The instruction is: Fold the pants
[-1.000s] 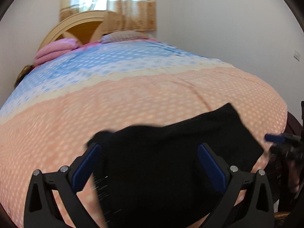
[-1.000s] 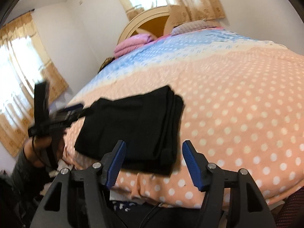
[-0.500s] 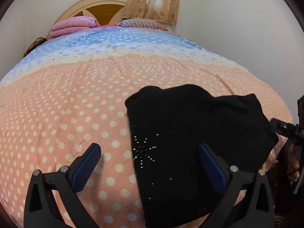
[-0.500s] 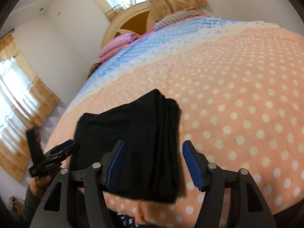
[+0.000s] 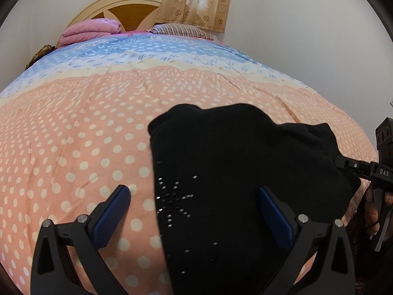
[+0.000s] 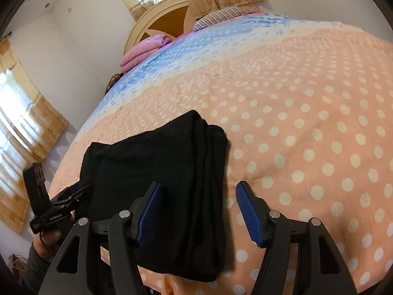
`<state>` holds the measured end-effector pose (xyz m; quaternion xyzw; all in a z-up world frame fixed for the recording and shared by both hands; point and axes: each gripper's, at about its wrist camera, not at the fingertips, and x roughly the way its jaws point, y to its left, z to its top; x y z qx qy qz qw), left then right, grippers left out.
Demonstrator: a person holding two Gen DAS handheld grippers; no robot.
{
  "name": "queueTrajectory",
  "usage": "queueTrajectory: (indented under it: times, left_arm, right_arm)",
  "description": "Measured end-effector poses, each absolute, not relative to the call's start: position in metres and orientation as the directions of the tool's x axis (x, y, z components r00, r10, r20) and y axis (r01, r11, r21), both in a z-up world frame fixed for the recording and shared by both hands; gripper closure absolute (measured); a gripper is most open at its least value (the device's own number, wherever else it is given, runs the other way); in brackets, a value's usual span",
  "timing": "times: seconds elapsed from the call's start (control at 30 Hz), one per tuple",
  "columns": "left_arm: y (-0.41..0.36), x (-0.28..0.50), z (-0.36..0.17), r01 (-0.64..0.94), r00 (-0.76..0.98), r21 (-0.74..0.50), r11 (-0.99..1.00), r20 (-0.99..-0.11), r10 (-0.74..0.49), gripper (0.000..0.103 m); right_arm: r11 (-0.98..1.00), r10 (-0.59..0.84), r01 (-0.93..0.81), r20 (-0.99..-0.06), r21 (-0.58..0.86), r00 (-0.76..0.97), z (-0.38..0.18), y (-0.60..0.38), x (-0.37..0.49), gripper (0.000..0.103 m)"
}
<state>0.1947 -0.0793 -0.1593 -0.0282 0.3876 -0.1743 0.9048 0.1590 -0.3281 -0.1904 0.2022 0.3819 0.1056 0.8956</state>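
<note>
Both two-finger grippers, left point(image 5: 194, 211) and right point(image 6: 199, 209), hung with blue-padded fingers spread wide and gripping nothing above the folded black knit pants point(image 5: 240, 172), whose left edge lay between the left fingers and whose stacked right edge lay between the right ones, on the peach polka-dot bedspread point(image 6: 307, 135).

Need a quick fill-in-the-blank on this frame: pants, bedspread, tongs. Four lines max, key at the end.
1. The folded pants are ____ in colour.
2. They lie on a peach bedspread printed with white ____.
3. Both the left tongs and the right tongs have their jaws ____.
4. The pink folded blanket sits against the ____.

Missing words: black; dots; open; headboard
</note>
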Motion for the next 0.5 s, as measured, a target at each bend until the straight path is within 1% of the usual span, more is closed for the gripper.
queueTrajectory:
  times: [0.07, 0.23, 0.33, 0.37, 0.4, 0.43, 0.5]
  left_arm:
    - [-0.081, 0.195, -0.159, 0.311, 0.635, -0.193, 0.931, -0.686, -0.355, 0.000]
    - [-0.081, 0.197, -0.160, 0.331, 0.630, -0.206, 0.921, -0.679, -0.378, 0.000]
    - [-0.077, 0.198, -0.159, 0.338, 0.625, -0.241, 0.910, -0.665, -0.409, 0.000]
    - [-0.077, 0.198, -0.159, 0.340, 0.624, -0.247, 0.908, -0.662, -0.414, 0.003]
    - [-0.075, 0.197, -0.158, 0.342, 0.625, -0.257, 0.904, -0.656, -0.423, 0.008]
    - [-0.074, 0.197, -0.157, 0.343, 0.625, -0.266, 0.901, -0.651, -0.430, 0.010]
    - [-0.072, 0.196, -0.157, 0.352, 0.621, -0.286, 0.891, -0.641, -0.450, 0.022]
  right_arm:
    - [0.887, 0.367, -0.055, -0.628, 0.458, 0.687, -0.191, -0.327, 0.160, 0.038]
    - [0.873, 0.395, -0.074, -0.610, 0.482, 0.688, -0.194, -0.329, 0.162, 0.039]
    - [0.861, 0.418, -0.084, -0.602, 0.502, 0.681, -0.196, -0.330, 0.163, 0.054]
    - [0.848, 0.437, -0.090, -0.592, 0.522, 0.677, -0.197, -0.332, 0.163, 0.058]
    - [0.837, 0.452, -0.095, -0.583, 0.539, 0.675, -0.197, -0.333, 0.163, 0.060]
    - [0.821, 0.473, -0.102, -0.570, 0.562, 0.672, -0.198, -0.335, 0.163, 0.064]
    - [0.799, 0.501, -0.110, -0.553, 0.591, 0.666, -0.199, -0.336, 0.163, 0.066]
